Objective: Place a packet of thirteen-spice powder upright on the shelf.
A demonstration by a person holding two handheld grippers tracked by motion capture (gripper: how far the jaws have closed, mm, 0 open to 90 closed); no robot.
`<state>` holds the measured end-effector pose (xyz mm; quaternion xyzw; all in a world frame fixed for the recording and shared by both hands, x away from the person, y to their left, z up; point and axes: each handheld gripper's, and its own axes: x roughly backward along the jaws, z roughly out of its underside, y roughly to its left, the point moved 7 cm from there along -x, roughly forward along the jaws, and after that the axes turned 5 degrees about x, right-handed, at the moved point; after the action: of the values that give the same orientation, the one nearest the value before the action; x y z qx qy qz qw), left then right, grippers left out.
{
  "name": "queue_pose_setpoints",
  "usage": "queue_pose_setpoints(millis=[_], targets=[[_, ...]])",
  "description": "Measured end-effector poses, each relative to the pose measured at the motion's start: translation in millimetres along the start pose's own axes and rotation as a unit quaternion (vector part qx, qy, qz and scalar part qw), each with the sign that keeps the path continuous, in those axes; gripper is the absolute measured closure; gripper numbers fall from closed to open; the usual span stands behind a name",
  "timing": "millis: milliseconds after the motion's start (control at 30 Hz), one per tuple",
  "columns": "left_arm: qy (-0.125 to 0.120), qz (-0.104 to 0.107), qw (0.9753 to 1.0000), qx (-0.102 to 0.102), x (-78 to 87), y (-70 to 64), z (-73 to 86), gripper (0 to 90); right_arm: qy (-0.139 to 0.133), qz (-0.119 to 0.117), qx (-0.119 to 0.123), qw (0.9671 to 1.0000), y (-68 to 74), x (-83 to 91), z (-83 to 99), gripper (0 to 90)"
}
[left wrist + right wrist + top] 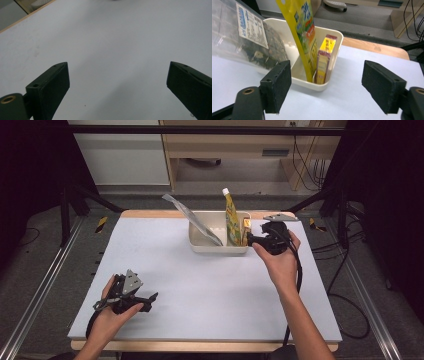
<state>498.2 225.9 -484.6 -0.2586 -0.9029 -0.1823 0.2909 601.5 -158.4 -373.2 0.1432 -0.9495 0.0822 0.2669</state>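
A cream plastic bin (pixel 200 245) (pixel 335 40) stands at the back middle of the white table. Inside it lean a clear bag of dark contents with a white label (pixel 192 217) (pixel 249 42), a tall yellow spouted pouch (pixel 231 217) (pixel 303 30) and a small yellow and red box (pixel 246 227) (pixel 324 57). My right gripper (pixel 250 239) (pixel 327 87) is open just right of the bin, jaws wide apart, nothing between them. My left gripper (pixel 150 299) (pixel 117 85) is open over bare table near the front left.
The white table top (pixel 200 285) has a wooden edge (pixel 150 213) at the back. Black frame rails and cables (pixel 345 270) run along the right side. A wooden desk (pixel 240 145) stands beyond the table.
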Motion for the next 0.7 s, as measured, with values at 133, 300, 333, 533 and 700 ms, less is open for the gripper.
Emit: queue_pose_setpoints(millis=[133,300,333,533,700], targets=[[0.003,0.000,1.0000,-0.001,-0.1,1.7,0.7,4.2,0.001,-0.001,0.000,1.0000,-1.2,4.0,13.8,20.1],[0.002,-0.004,1.0000,0.002,0.1,4.6,1.3,4.1,-0.003,-0.007,-0.003,1.0000,0.9,7.8,30.8,18.4],[0.002,-0.006,1.0000,0.003,0.1,5.4,1.6,4.0,-0.002,-0.007,-0.002,1.0000,1.1,7.8,33.4,18.0],[-0.001,-0.009,0.9999,0.013,0.7,10.1,2.2,4.0,0.003,-0.011,-0.002,0.9999,2.0,6.1,51.2,15.4],[0.001,-0.011,0.9998,0.018,0.5,14.5,3.9,4.0,0.008,-0.015,-0.002,0.9998,-1.0,3.7,68.0,12.0]])
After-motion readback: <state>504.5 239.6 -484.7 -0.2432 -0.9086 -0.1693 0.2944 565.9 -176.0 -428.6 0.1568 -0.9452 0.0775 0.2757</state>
